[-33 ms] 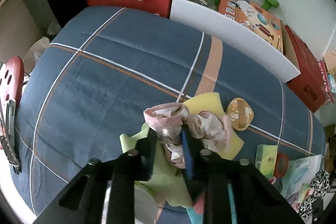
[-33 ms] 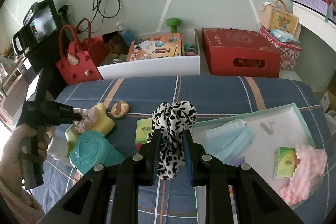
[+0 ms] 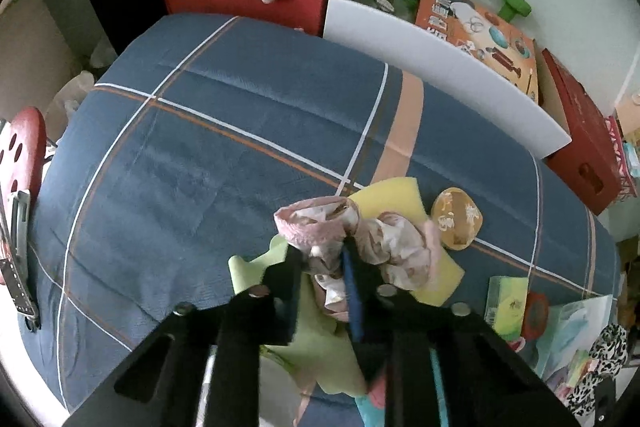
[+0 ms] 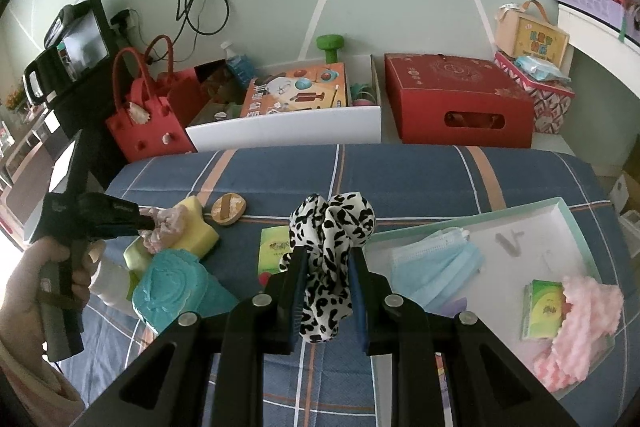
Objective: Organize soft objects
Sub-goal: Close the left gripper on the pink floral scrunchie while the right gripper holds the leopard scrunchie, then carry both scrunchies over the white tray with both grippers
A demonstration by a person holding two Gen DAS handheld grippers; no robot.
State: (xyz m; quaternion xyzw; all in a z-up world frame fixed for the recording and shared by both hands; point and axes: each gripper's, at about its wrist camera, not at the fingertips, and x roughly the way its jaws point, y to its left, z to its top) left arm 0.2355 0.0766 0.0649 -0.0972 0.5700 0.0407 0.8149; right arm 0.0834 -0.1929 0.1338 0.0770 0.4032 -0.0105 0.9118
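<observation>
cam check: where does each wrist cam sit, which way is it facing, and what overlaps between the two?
Left wrist: on the left gripper, looking down its fingers at the pink floral scrunchie on the plaid bed.
Right wrist: on the right gripper, facing the wall, clamping the leopard scrunchie; the left hand shows.
Shared: yellow sponge, wooden brush.

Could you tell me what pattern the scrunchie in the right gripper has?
White with black leopard-like spots; clearest in the right wrist view.
</observation>
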